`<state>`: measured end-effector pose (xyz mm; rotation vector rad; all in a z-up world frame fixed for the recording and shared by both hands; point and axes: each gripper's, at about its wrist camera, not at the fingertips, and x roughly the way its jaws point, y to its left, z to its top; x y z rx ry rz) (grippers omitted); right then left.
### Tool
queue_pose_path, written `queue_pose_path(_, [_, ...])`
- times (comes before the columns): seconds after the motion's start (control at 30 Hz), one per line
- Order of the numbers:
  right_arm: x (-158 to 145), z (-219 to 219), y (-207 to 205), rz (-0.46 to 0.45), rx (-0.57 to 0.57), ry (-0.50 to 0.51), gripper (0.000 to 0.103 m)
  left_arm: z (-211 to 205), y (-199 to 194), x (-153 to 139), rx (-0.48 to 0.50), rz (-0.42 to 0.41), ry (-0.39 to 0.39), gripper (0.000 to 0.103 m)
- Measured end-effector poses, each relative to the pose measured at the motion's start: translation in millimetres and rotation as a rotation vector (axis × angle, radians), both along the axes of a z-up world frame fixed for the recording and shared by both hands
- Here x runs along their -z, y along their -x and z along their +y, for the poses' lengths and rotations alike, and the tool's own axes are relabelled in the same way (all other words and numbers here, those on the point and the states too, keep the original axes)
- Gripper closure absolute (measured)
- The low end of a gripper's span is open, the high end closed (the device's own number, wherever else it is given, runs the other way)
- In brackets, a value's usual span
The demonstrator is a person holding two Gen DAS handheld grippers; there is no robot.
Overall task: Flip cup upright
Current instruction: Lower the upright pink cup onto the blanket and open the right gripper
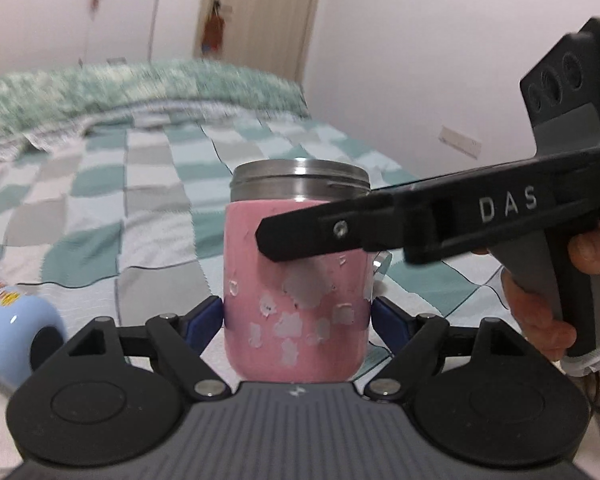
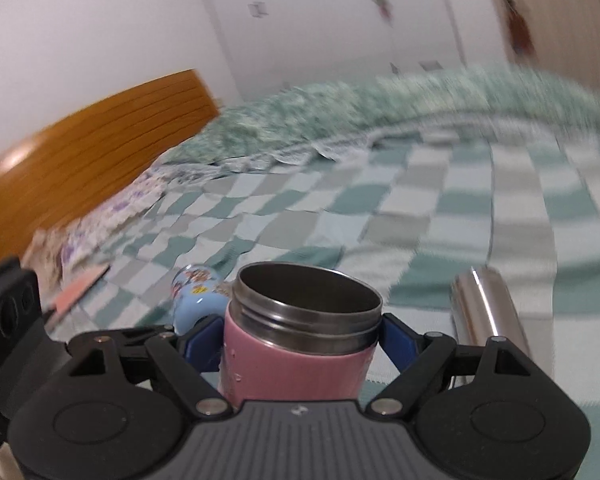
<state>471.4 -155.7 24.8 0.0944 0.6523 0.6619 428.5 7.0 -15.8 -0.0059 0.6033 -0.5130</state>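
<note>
Left wrist view. Pink cup [image 1: 298, 280] standing upright, steel threaded rim on top, pink coating chipped in grey patches low on the wall. Positioned on the checked bedspread [image 1: 148, 184], between the blue pads of the left gripper [image 1: 299, 314]. Left pad [image 1: 204, 316] touching the cup wall; right pad [image 1: 392, 316] just beside it, contact not resolvable. Counted as pinching the pink cup. Right gripper [image 1: 272, 236] entering from the right, one black finger crossing in front of the upper cup wall below the rim; body marked "DAS", held by the right hand [image 1: 540, 308]. Spread of that gripper not readable here. Pale blue mug [image 1: 16, 332] lying on its side at lower left, mouth towards the camera. Rumpled green quilt [image 1: 140, 88] along the far edge of the bed, door [image 1: 260, 12] behind.

Right wrist view. Same pink cup [image 2: 300, 344] seen from above the rim, steel interior visible, mouth up with a slight lean. Right gripper [image 2: 302, 338] with blue pads on either side of the rim band, both pressed on or just beside it; pinching the cup. Part of the left gripper's body [image 2: 8, 320] at the left edge. Pale blue mug [image 2: 196, 292] behind and left of the cup, on its side. Steel tumbler [image 2: 488, 312] lying to the right on the bedspread [image 2: 420, 208]. Wooden headboard [image 2: 80, 144] at left. Background motion-blurred.
</note>
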Motion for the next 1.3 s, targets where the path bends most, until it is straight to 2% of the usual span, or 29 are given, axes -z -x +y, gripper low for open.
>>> queue_pose_path(0.1, [1,17,28,-0.120,-0.045,0.088,0.019,7,16,15,-0.018,-0.039,0.042,0.020])
queue_pose_path(0.27, [26,43,56,-0.238,-0.091,0.209,0.019,8,23,44,-0.093,-0.006,0.047,0.020])
queue_pose_path(0.37, [44,44,60,-0.232,-0.101,0.188,0.019,12,28,58,-0.112,0.016,0.053,0.020])
queue_pose_path(0.47, [52,43,69,-0.272,-0.112,0.188,0.019,13,37,63,-0.118,-0.025,0.055,0.020])
queue_pose_path(0.7, [48,41,79,-0.234,-0.123,0.180,0.020,8,41,64,-0.123,0.000,0.026,0.019])
queue_pose_path(0.77, [47,37,84,-0.200,-0.139,0.155,0.020,10,44,66,-0.131,0.035,0.045,0.020])
queue_pose_path(0.83, [47,37,89,-0.206,-0.138,0.164,0.020,12,45,68,-0.137,0.060,0.058,0.021])
queue_pose_path(1.03, [45,31,86,-0.153,-0.130,0.146,0.020,3,49,65,-0.158,0.047,0.017,0.021])
queue_pose_path(1.1, [44,30,83,-0.121,-0.139,0.138,0.016,2,52,63,-0.183,0.040,0.010,0.021])
queue_pose_path(1.27, [37,26,87,-0.119,-0.121,0.120,0.015,1,65,56,-0.197,0.020,-0.025,0.020])
queue_pose_path(1.3, [34,24,89,-0.120,-0.123,0.112,0.014,1,68,53,-0.199,0.012,-0.028,0.017])
